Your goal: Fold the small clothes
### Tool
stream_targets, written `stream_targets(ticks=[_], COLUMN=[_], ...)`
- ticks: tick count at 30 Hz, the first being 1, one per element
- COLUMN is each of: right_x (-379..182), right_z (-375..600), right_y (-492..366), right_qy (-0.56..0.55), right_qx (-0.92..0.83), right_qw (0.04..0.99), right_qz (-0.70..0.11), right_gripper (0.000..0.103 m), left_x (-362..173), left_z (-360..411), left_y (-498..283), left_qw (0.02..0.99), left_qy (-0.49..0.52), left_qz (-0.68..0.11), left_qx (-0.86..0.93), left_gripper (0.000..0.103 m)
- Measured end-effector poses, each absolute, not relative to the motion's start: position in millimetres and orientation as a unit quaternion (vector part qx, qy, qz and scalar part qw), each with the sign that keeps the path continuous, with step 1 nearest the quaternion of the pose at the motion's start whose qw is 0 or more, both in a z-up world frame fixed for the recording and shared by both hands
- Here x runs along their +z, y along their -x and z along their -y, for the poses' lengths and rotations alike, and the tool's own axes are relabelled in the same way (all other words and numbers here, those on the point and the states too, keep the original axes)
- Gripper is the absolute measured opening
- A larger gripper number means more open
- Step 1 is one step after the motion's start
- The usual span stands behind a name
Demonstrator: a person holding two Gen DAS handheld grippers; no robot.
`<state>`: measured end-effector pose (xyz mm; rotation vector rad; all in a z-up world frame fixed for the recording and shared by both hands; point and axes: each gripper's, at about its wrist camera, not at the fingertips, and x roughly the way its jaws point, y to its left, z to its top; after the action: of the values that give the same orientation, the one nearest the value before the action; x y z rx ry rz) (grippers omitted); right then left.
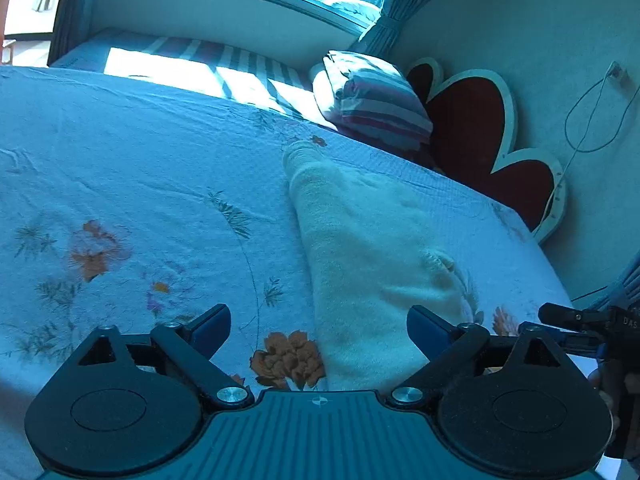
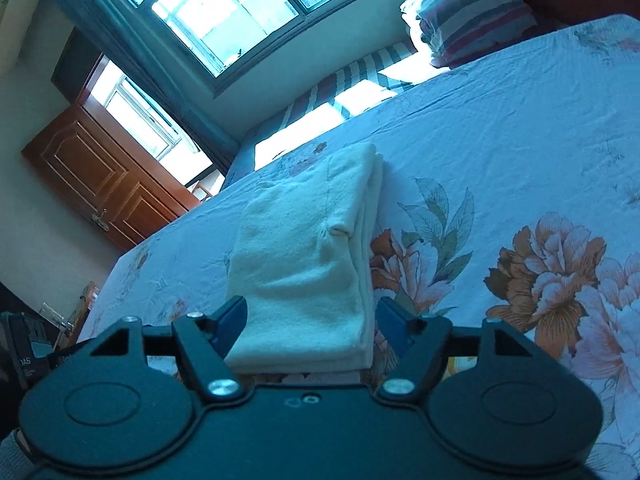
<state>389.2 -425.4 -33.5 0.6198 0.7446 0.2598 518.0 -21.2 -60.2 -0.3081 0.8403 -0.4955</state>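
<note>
Left wrist view: we look along our left gripper (image 1: 319, 330) across a bed covered by a pale blue sheet printed with orange flowers (image 1: 120, 152).
Left fingers: the two blue-tipped fingers (image 1: 212, 326) stand wide apart and hold nothing; the sheet and the near end of the garment show between them.
Garment: a cream-white knitted garment, folded into a long narrow strip (image 1: 372, 248), lies flat on the sheet, running away from us toward the headboard side.
Right gripper, seen from the left: its black body (image 1: 576, 322) enters at the right edge, just beside the garment's near corner.
Right wrist view: we see the same folded garment (image 2: 304, 256) straight ahead of our right gripper (image 2: 311, 322), with layered edges along its right side.
Right fingers: spread wide, one finger (image 2: 234, 316) at each side of the garment's near end; nothing is clamped, and we cannot tell whether the tips touch the cloth.
Surroundings: a striped pillow (image 1: 372, 100) rests beyond the garment by a red petal-shaped headboard (image 1: 476, 136); a window (image 2: 224, 8) and a brown wooden door (image 2: 104, 176) lie behind.
</note>
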Motion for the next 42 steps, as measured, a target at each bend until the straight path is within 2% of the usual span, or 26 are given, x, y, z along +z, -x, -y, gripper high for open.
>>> stream_targets(ticks=[7,10,14,17,20,23,24,26,27,30,36,42], right_x=[-80,-101,-111,-109,-108,-106,-106,-104,-105,-98,-39,62], right_z=[447,450,444,435,431,432,433,433,434,431,419,409], right_y=[-464,-497,-534,-559,-578,-585,-584,-581,-580,-571,-533,-470], right_qy=[-0.357,-0.368,-0.370,-0.358,-0.346,-0.342,-0.341,-0.332,-0.330,-0.316,-0.302,-0.266], right_qx=[0.175,0.196,0.239,0.260,0.280,0.296,0.300,0.294,0.285,0.272,0.282,0.300], right_qw=[0.831,0.811,0.796,0.793,0.790,0.785,0.785,0.791,0.793,0.808,0.838,0.871], right_qz=[-0.388,-0.411,-0.415,-0.418,-0.421,-0.423,-0.421,-0.422,-0.425,-0.416,-0.356,-0.283], right_gripper=[0.061,0.061,0.056,0.056,0.056,0.056,0.055,0.045,0.034,0.028,0.026,0.026], left_x=[-109,-117,-122,-125,-129,-132,-132,-127,-125,-107,-28,65], left_z=[41,56,74,88,94,92,91,96,97,98,81,52], left_y=[-593,-620,-658,-679,-691,-687,-683,-675,-673,-663,-625,-573], left_qw=[0.815,0.803,0.786,0.786,0.785,0.790,0.796,0.821,0.825,0.837,0.856,0.870], left_qy=[0.185,0.191,0.209,0.202,0.210,0.217,0.212,0.172,0.168,0.159,0.152,0.132], left_qz=[-0.465,-0.463,-0.466,-0.463,-0.457,-0.442,-0.434,-0.421,-0.419,-0.400,-0.329,-0.261], left_qx=[-0.291,-0.322,-0.349,-0.356,-0.361,-0.367,-0.366,-0.346,-0.341,-0.338,-0.368,-0.397], left_gripper=[0.087,0.087,0.086,0.069,0.064,0.064,0.061,0.046,0.043,0.034,0.033,0.033])
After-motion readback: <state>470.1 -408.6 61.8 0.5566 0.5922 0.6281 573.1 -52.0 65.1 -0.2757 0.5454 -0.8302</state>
